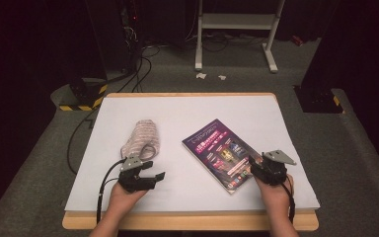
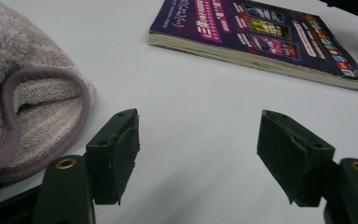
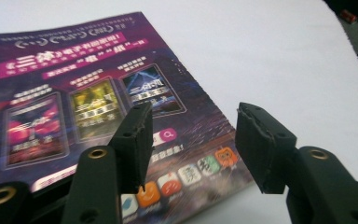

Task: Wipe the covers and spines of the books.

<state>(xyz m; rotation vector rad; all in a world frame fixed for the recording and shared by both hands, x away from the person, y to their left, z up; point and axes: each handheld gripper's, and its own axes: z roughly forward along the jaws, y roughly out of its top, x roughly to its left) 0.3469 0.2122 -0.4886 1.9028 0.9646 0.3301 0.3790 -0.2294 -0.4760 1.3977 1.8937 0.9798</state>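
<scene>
free: bare sheet btw towel & book | obstacles: those two

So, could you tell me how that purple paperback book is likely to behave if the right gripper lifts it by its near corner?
The book looks thin and soft-covered, so it would probably sag or bend from a corner grip. Its glossy cover may slip between the fingers. Lying flat on the white table sheet, it would likely slide rather than tip if pushed.
</scene>
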